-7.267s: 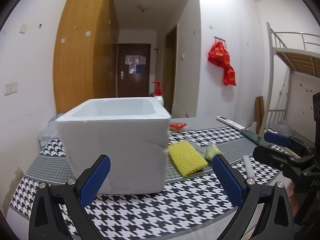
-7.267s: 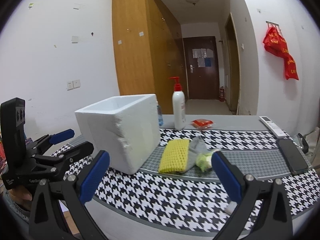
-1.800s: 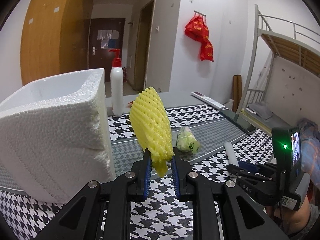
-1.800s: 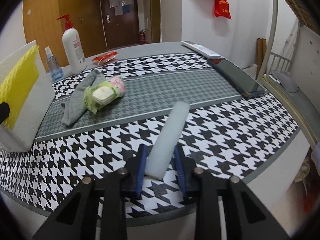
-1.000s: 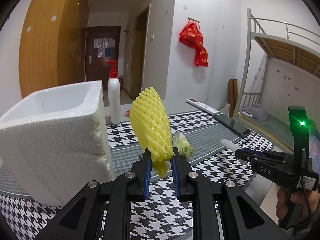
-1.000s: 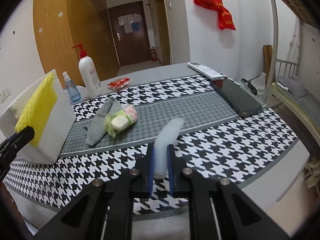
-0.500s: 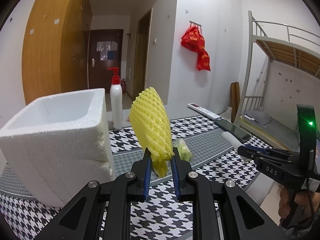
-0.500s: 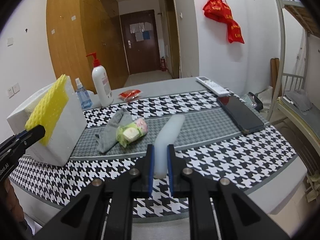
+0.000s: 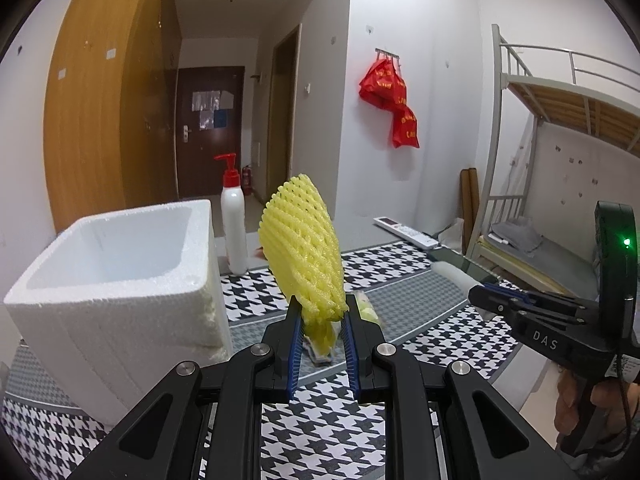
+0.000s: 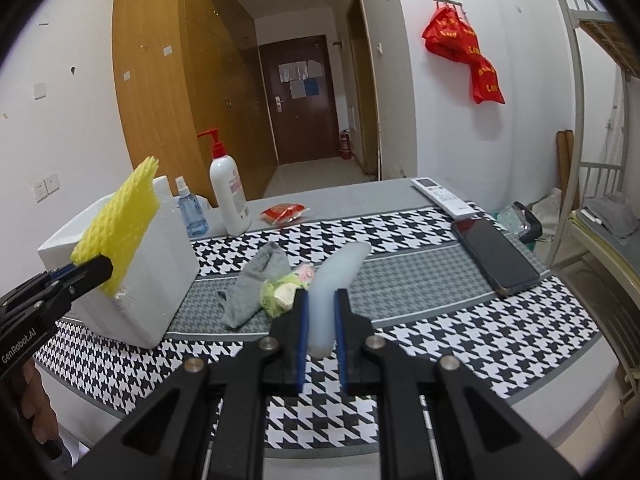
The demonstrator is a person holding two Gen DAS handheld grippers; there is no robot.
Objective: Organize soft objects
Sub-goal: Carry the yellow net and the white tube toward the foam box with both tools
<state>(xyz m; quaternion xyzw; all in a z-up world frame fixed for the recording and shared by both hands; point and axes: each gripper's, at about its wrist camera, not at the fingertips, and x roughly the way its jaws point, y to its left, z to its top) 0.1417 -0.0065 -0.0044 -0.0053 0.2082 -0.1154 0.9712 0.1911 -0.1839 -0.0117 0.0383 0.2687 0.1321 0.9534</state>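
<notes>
Left gripper is clamping the yellow net by its lower end, long axis upright. Box is sitting just left, nearer this hand. Right gripper is pinching the white tube, farther off.

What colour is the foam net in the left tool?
Yellow foam net, clearest in the left wrist view.

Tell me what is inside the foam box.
The foam box shows only bare white inner walls in the left wrist view. Its floor is hidden by the near rim, so anything lying at the bottom cannot be seen.
</notes>
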